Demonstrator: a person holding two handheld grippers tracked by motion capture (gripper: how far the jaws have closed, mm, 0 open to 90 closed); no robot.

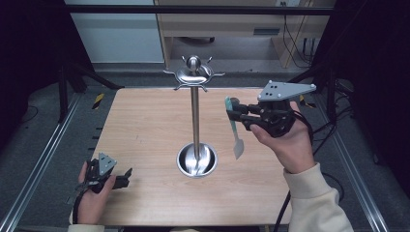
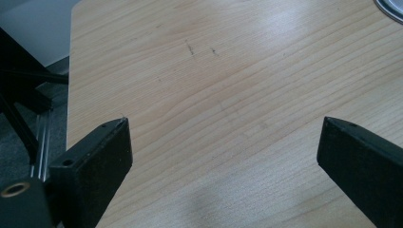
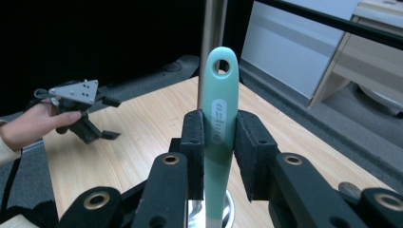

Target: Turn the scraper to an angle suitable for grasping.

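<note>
Table of pale, smooth-grained wood carries at its middle a polished steel stand: round dished base, slim upright pole, hooked crown. Right gripper, raised just right of the pole, has its jaws closed on the mint-green handle of a small utensil, hole end up and flat pale blade hanging free; it looks light, stiff and rather slick, best held mid-handle as here. Left gripper rests at the near left corner, jaws wide apart, empty.

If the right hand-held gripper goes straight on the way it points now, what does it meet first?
Probably the steel pole of the stand: it rises just behind the teal utensil held in the right hand-held gripper. Depth is unclear, so it might pass beside it.
</note>
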